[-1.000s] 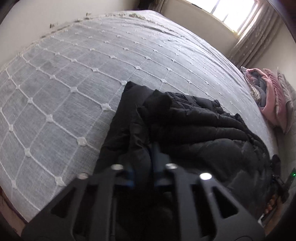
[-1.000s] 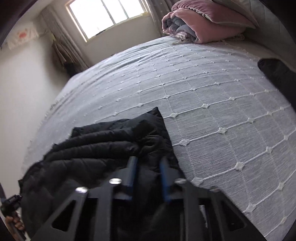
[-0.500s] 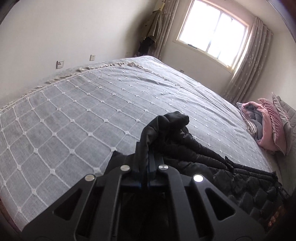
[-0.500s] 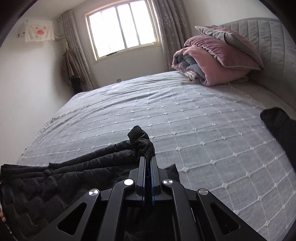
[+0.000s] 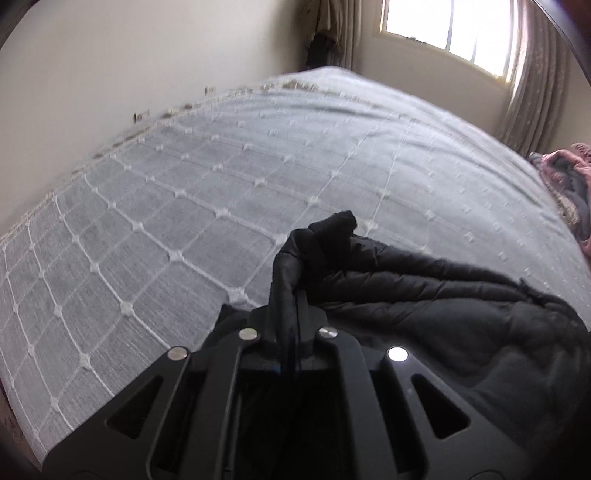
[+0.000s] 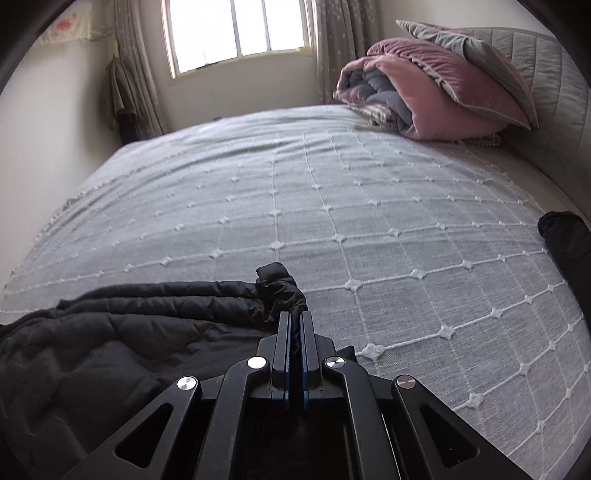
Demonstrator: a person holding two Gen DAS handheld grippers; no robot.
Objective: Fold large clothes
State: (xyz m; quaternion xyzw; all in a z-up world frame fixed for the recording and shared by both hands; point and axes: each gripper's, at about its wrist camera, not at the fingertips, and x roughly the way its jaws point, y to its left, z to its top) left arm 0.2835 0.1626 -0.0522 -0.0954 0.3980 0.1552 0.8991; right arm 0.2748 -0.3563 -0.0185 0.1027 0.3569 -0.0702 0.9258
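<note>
A black quilted puffer jacket (image 5: pixel 443 295) lies on a grey bedspread (image 5: pixel 184 206) with a white diamond grid. My left gripper (image 5: pixel 291 295) is shut on one bunched corner of the jacket, which sticks up past its fingertips. In the right wrist view the same jacket (image 6: pixel 110 332) spreads to the lower left, and my right gripper (image 6: pixel 294 317) is shut on another bunched corner of it. Both held corners are lifted a little off the bedspread (image 6: pixel 369 229). The rest of the jacket sags between the grippers.
A rolled pink and grey quilt (image 6: pixel 417 96) and a pillow (image 6: pixel 480 55) lie against the grey headboard (image 6: pixel 561 85). Another dark garment (image 6: pixel 565 243) lies at the bed's right edge. A window (image 6: pixel 236 29) with curtains is behind the bed. A wall (image 5: pixel 110 74) runs along the left edge.
Both grippers closed on corners of the jacket and pulled them up and across the bed. The jacket is now stretched out between them instead of lying heaped.
</note>
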